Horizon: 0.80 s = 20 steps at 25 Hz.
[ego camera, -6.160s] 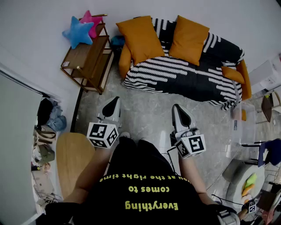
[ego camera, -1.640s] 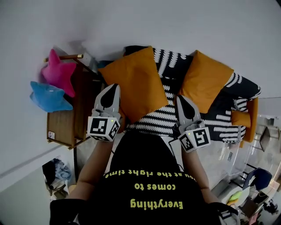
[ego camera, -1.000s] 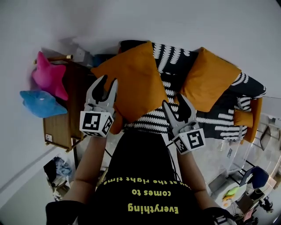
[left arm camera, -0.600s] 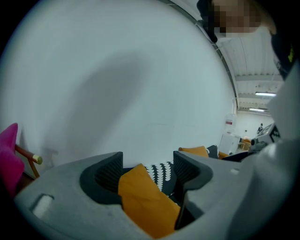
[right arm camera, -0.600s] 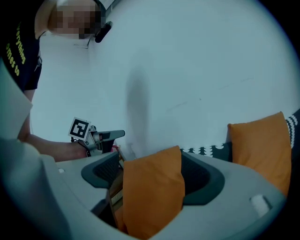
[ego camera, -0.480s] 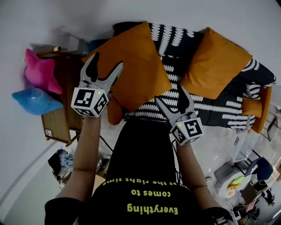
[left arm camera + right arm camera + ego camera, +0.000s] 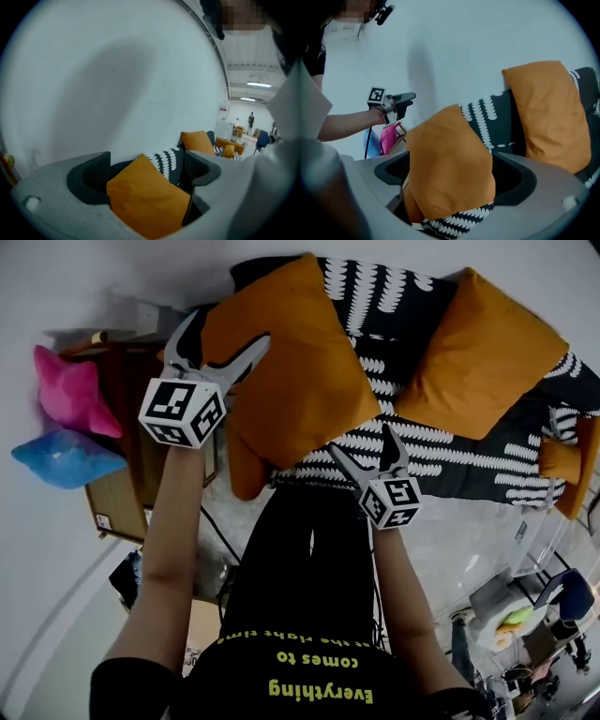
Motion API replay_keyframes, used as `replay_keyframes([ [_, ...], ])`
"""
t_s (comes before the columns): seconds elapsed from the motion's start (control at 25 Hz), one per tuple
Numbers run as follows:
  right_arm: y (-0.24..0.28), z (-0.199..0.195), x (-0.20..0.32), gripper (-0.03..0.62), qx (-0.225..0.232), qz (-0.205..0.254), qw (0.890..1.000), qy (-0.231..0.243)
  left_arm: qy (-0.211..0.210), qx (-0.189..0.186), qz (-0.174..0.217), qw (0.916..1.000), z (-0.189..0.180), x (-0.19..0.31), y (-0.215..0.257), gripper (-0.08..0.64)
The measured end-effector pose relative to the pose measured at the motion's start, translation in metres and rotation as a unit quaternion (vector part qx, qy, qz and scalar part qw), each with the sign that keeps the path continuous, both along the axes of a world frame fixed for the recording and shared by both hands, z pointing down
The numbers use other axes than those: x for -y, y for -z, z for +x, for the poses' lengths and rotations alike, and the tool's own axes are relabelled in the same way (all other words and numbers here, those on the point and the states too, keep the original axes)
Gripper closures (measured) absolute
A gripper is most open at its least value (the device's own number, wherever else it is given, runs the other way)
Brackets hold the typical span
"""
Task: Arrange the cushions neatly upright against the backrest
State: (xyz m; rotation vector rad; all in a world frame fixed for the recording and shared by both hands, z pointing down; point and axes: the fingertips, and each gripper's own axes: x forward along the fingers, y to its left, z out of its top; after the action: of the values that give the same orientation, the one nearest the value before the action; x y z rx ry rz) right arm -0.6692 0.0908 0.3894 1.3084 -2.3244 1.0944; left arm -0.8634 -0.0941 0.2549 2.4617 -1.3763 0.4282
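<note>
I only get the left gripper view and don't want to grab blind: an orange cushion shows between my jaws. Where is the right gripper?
Observer: The right gripper is low at the same cushion, with its bottom corner between the jaws. They have just been opening and are not clamped on it.
Operator: Is mine touching it?
Observer: No. The right gripper view shows the left gripper up and left of the cushion, with wall showing between them. Its jaws have just been opening too.
Operator: Anything off to that side?
Observer: A wooden shelf at the head view's left, with a pink star pillow and a blue star pillow.
</note>
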Motion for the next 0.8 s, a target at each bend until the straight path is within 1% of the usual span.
replay_keyframes([
  [0.2, -0.073, -0.004, -0.018, 0.037, 0.001, -0.056, 0.998, -0.023, -0.035, 0.060, -0.012, 0.9975, 0.002, 0.009, -0.038, 0.048],
  [0.36, -0.129, -0.007, -0.028, 0.037, -0.011, -0.092, 0.995, -0.033, -0.072, 0.118, -0.013, 0.9903, 0.003, 0.020, -0.062, 0.046],
  [0.4, -0.140, -0.008, -0.031, 0.037, -0.017, -0.098, 0.994, -0.035, -0.080, 0.127, -0.017, 0.9886, 0.004, 0.022, -0.070, 0.046],
  [0.52, -0.165, -0.013, -0.032, 0.037, -0.039, -0.103, 0.993, -0.030, -0.085, 0.124, -0.043, 0.9876, 0.003, 0.025, -0.096, 0.038],
  [0.56, -0.171, -0.014, -0.031, 0.038, -0.044, -0.103, 0.993, -0.027, -0.086, 0.129, -0.051, 0.9866, 0.002, 0.025, -0.105, 0.035],
  [0.72, -0.186, -0.021, -0.029, 0.052, -0.049, -0.108, 0.993, -0.025, -0.090, 0.174, -0.074, 0.9778, -0.003, 0.021, -0.135, 0.035],
  [0.8, -0.190, -0.024, -0.027, 0.075, -0.049, -0.109, 0.993, -0.022, -0.088, 0.191, -0.075, 0.9748, -0.004, 0.022, -0.144, 0.037],
])
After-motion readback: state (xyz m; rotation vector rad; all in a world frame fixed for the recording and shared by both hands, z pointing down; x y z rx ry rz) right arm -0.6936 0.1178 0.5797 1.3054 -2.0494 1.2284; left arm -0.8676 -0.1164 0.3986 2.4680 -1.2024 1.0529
